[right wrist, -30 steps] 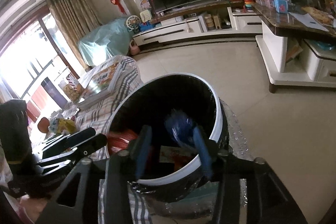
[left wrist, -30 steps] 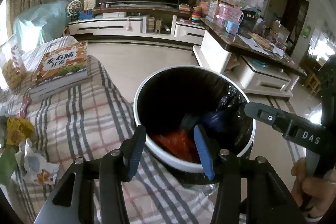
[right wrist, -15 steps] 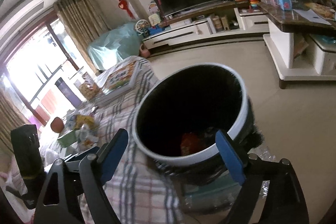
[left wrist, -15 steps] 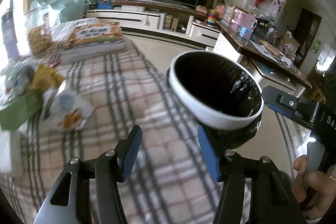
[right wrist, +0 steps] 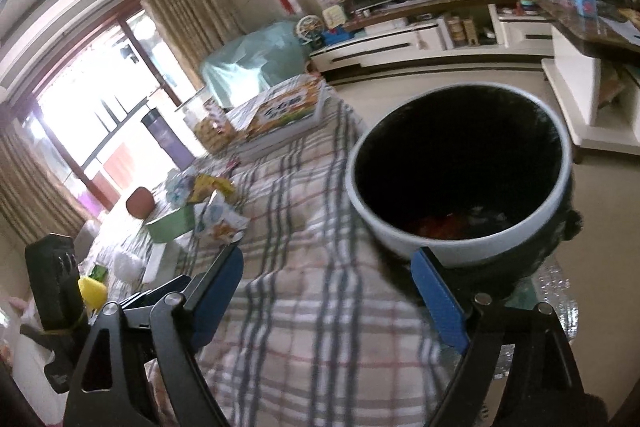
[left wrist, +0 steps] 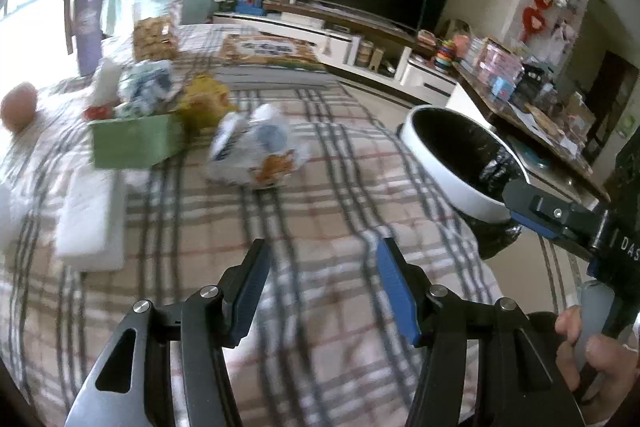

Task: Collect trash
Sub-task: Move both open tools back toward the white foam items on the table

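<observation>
Centre frame on bench: crumpled snack wrapper, likely light, crinkly, slippery; pinch a raised fold. Left hand-held gripper, right hand-held gripper: both spread, empty

My tongs' pads are blue on black arms. The cloth is plaid in grey, red and cream. The bin at right has a white rim and a black liner.

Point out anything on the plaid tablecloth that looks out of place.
A crumpled white snack wrapper lies loose mid-cloth, with a crumpled yellow wrapper behind it beside the green box: trash not yet in the bin.
</observation>
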`<state>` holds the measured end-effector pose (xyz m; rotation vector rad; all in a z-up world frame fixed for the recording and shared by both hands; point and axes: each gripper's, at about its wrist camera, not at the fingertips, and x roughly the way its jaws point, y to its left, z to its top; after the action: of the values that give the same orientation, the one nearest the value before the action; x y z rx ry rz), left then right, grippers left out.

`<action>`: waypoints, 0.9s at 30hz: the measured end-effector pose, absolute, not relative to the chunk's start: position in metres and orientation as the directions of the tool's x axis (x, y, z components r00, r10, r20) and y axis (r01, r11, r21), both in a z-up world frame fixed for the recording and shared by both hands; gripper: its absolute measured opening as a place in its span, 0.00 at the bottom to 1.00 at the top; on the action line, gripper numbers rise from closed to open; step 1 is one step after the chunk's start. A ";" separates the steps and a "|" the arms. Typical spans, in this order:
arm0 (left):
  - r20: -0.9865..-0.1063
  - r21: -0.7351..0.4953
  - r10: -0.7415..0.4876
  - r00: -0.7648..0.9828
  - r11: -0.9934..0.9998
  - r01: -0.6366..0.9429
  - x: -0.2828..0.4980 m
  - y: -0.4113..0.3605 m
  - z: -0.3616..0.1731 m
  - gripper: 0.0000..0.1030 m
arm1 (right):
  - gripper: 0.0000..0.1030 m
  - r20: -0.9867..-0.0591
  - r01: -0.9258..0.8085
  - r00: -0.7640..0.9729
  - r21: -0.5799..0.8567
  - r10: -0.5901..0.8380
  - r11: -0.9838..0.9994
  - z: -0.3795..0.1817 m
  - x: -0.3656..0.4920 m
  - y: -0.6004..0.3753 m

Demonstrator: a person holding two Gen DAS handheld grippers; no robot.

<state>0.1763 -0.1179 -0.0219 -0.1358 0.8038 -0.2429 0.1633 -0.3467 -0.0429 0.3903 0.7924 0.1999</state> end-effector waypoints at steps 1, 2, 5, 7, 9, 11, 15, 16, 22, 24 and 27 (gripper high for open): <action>-0.695 -0.212 -0.260 0.670 0.965 0.154 0.174 -0.112 -0.022 0.54 | 0.85 -0.654 -0.037 0.683 0.415 0.327 0.909 -0.044 0.164 -0.342; -0.697 -0.213 -0.251 0.672 0.967 0.141 0.173 -0.106 -0.023 0.54 | 0.85 -0.656 -0.044 0.678 0.416 0.333 0.908 -0.046 0.165 -0.338; -0.700 -0.221 -0.233 0.675 0.969 0.105 0.168 -0.090 -0.024 0.54 | 0.85 -0.659 -0.066 0.664 0.418 0.352 0.906 -0.049 0.166 -0.322; -0.701 -0.226 -0.223 0.677 0.970 0.086 0.164 -0.082 -0.025 0.54 | 0.85 -0.661 -0.080 0.657 0.419 0.364 0.904 -0.051 0.167 -0.313; -0.702 -0.230 -0.211 0.680 0.971 0.063 0.160 -0.072 -0.026 0.54 | 0.85 -0.663 -0.094 0.646 0.422 0.377 0.902 -0.053 0.168 -0.304; -0.703 -0.235 -0.203 0.681 0.971 0.047 0.158 -0.065 -0.027 0.54 | 0.85 -0.666 -0.103 0.638 0.423 0.386 0.900 -0.054 0.169 -0.296; -0.706 -0.233 -0.183 0.685 0.972 0.019 0.151 -0.050 -0.029 0.54 | 0.85 -0.667 -0.125 0.623 0.429 0.408 0.894 -0.057 0.172 -0.280; -0.707 -0.234 -0.178 0.685 0.972 0.011 0.150 -0.046 -0.029 0.54 | 0.85 -0.668 -0.131 0.619 0.430 0.412 0.893 -0.057 0.172 -0.275; -0.706 -0.233 -0.134 0.696 0.971 -0.049 0.137 -0.016 -0.029 0.54 | 0.86 -0.674 -0.169 0.591 0.434 0.443 0.885 -0.060 0.175 -0.247; -0.705 -0.231 -0.119 0.699 0.971 -0.067 0.134 -0.005 -0.028 0.54 | 0.86 -0.676 -0.184 0.582 0.432 0.452 0.883 -0.061 0.176 -0.236; -0.702 -0.233 -0.095 0.706 0.967 -0.102 0.127 0.016 -0.027 0.54 | 0.86 -0.680 -0.210 0.563 0.432 0.470 0.877 -0.063 0.177 -0.216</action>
<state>0.1271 0.0155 -0.0268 -0.2646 0.7892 0.0044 0.1767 -0.2165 -0.0629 0.3195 0.8875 0.4079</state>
